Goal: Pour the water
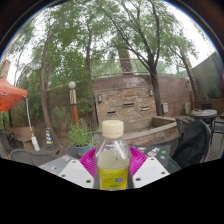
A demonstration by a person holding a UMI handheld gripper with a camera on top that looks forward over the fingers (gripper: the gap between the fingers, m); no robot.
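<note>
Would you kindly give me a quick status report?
Tongs shut on bottle. Bottle upright, cap on. No cup in sight.

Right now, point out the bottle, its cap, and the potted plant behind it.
bottle [113, 168]: gripper view, on its yellow-labelled body between the gripper's pink pads.
cap [113, 128]: gripper view, on the pale cap's front face.
potted plant [79, 135]: gripper view, on its green leaves, beyond the gripper.

Soft daylight filters through tall leafy trees [100, 40]; the pale overcast sky [185, 30] glares; fisheye distortion bends the edges.
</note>
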